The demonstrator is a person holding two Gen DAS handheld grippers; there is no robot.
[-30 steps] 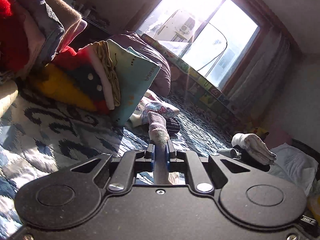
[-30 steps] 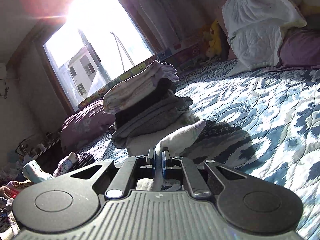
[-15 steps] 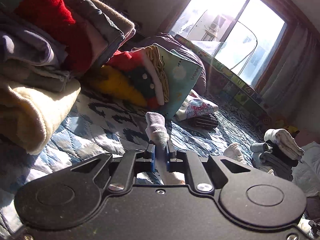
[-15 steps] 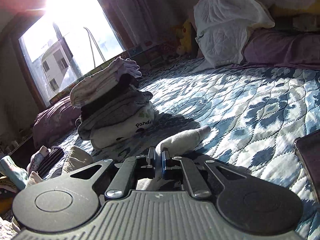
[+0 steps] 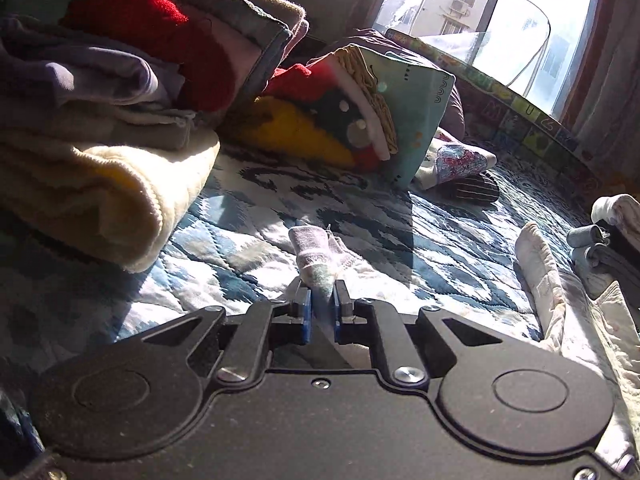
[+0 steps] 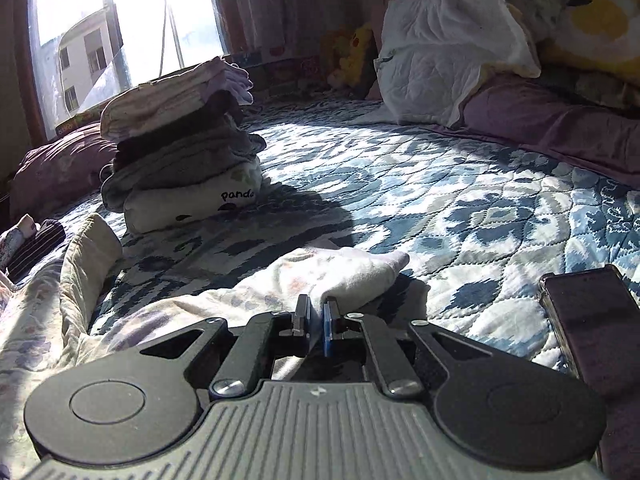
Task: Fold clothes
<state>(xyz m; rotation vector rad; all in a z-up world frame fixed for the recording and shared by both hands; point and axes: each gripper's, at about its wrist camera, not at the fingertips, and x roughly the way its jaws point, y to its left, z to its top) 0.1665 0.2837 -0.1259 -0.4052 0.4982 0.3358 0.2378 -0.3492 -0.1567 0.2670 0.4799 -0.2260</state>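
Left wrist view. The left claw (image 5: 321,304) is pinched on one pale cuff of a garment (image 5: 316,256), which bunches just ahead of the blue fingertips (image 5: 306,316) and lies on the blue-and-white quilt (image 5: 440,256). Ahead and to the left of the claw: one tall pile of folded clothes (image 5: 120,92), with a cream fleece layer at the bottom and a red layer near the top. Straight ahead, farther off: one leaning stack of folded items (image 5: 360,116), yellow, red and teal. Just beyond it: one dark striped piece (image 5: 476,190). To the right of the claw: a pale floral cloth (image 5: 560,292) runs along the quilt.

Right wrist view. The right claw (image 6: 316,328) is pressed together on a fold of the floral garment (image 6: 340,276), which spreads from the claw leftward across the patterned quilt (image 6: 460,184). Ahead and to the left: one neat stack of folded clothes (image 6: 180,160); about five layers can be counted, the lowest printed "panda". To the right, near the claw: one phone (image 6: 592,320) lying flat. Far ahead right: one white pillow (image 6: 448,48). One yellow plush toy (image 6: 352,56) sits by the window (image 6: 120,32).
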